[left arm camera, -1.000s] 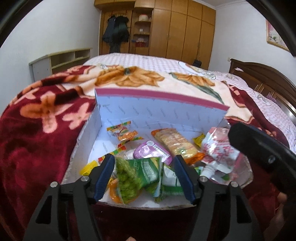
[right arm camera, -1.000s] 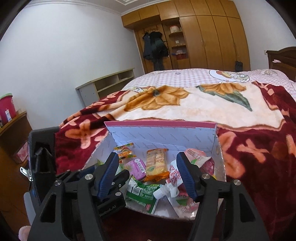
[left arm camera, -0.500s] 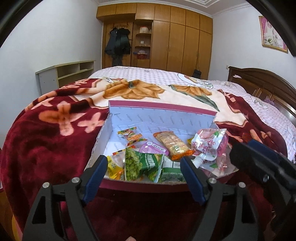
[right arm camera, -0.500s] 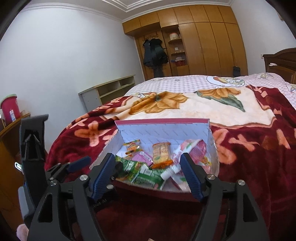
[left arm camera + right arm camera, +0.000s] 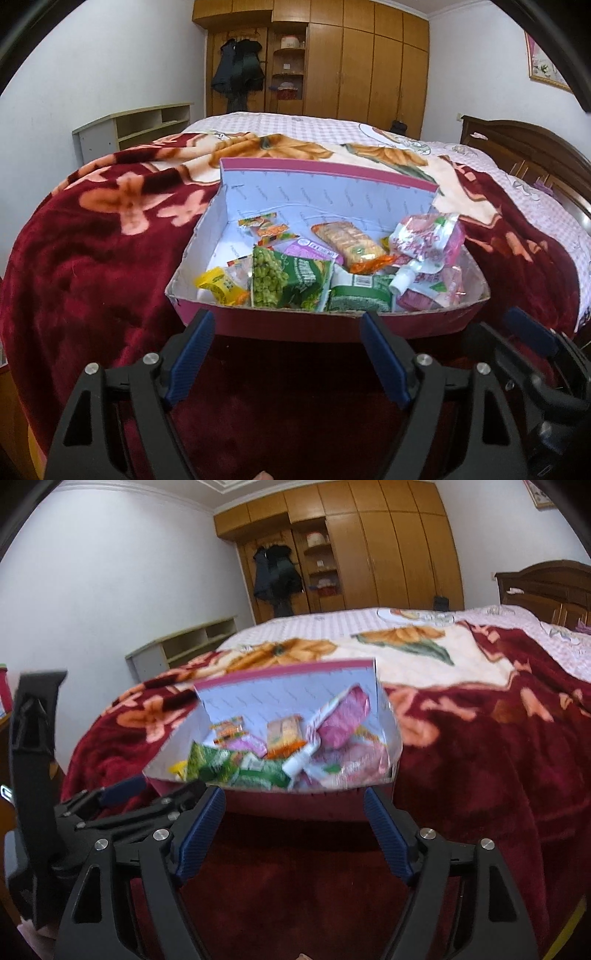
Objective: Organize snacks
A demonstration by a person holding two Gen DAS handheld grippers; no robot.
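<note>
Only blurred, unreadable print on green pea packet in box.

The left gripper has a black plastic frame with two arms that spread apart like a fork. Each arm has triangle-shaped holes cut in it and carries round silver screws on top. Its fingers are covered with dark blue pads that have a fine ribbed texture. The right gripper has the same build: black frame, silver screws, triangle holes and blue ribbed fingers. In the right wrist view the left gripper appears from the side, with a tall black upright part at its back. In the left wrist view the right gripper shows at the right edge, black with a blue pad.
</note>
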